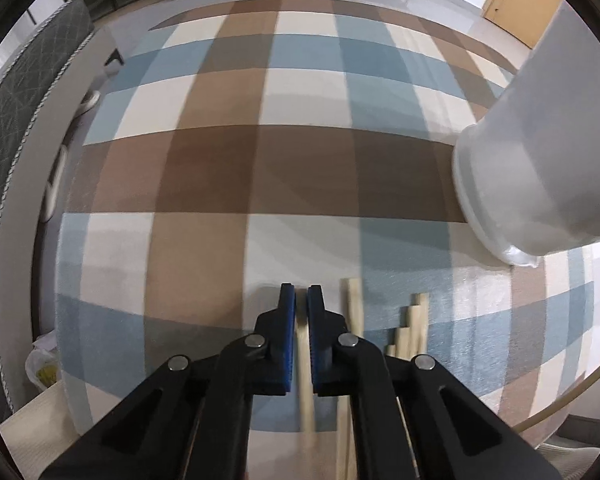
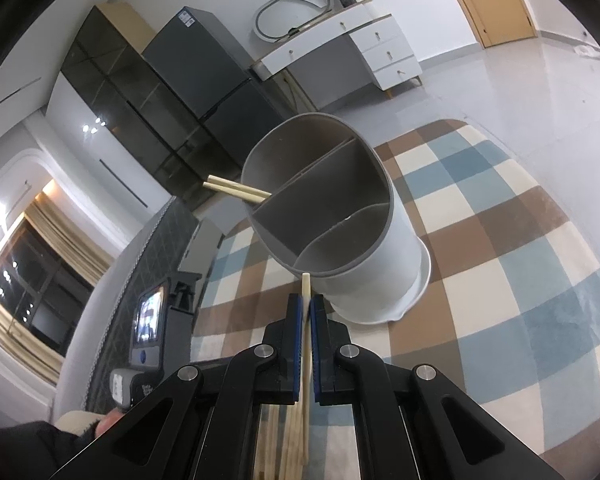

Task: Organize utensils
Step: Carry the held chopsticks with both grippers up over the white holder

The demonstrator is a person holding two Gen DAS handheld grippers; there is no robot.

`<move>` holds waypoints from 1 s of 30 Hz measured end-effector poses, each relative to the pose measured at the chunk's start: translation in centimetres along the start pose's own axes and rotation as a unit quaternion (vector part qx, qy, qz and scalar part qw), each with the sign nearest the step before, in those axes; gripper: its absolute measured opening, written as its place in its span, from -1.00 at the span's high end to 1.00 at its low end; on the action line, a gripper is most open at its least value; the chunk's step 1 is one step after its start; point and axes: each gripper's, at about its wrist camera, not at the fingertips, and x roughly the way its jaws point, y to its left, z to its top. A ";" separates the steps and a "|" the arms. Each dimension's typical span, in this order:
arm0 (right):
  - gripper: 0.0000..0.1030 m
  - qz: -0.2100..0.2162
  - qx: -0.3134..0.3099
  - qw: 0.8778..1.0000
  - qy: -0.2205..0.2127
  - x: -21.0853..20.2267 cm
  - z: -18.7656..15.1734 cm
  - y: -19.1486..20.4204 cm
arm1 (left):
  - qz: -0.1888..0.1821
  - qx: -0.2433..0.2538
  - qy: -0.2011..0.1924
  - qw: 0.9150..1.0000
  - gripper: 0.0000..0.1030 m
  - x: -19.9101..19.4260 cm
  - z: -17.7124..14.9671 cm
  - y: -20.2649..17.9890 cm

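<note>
Two hand-held grippers are each pinching a wooden chopstick over a checked rug.

The left gripper (image 1: 301, 294) is clamping one chopstick (image 1: 305, 364) beside loose chopsticks (image 1: 410, 326); the right gripper (image 2: 306, 304) is gripping another chopstick (image 2: 306, 288) at the white holder (image 2: 332, 220).

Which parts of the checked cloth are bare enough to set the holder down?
Bare: the whole stretch of checked cloth ahead of the left tongs, out to the far edge, left of the white holder. Crowded: the near edge by the tongs, where loose chopsticks lie side by side.
</note>
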 end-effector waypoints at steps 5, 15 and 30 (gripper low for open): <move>0.93 -0.008 -0.024 1.000 -0.009 -0.9 -0.2 0.9 | -0.029 -0.004 -0.039 0.999 0.97 -2.1 -0.2 0.2; 0.93 -0.040 -0.065 0.997 -0.031 -4.3 -2.2 3.8 | -0.096 0.000 -0.181 0.979 0.97 -11.8 -4.1 1.1; 0.93 -0.047 -0.104 0.991 -0.076 -8.8 -0.3 7.6 | -0.169 -0.018 -0.296 0.940 0.97 -20.4 -2.4 1.5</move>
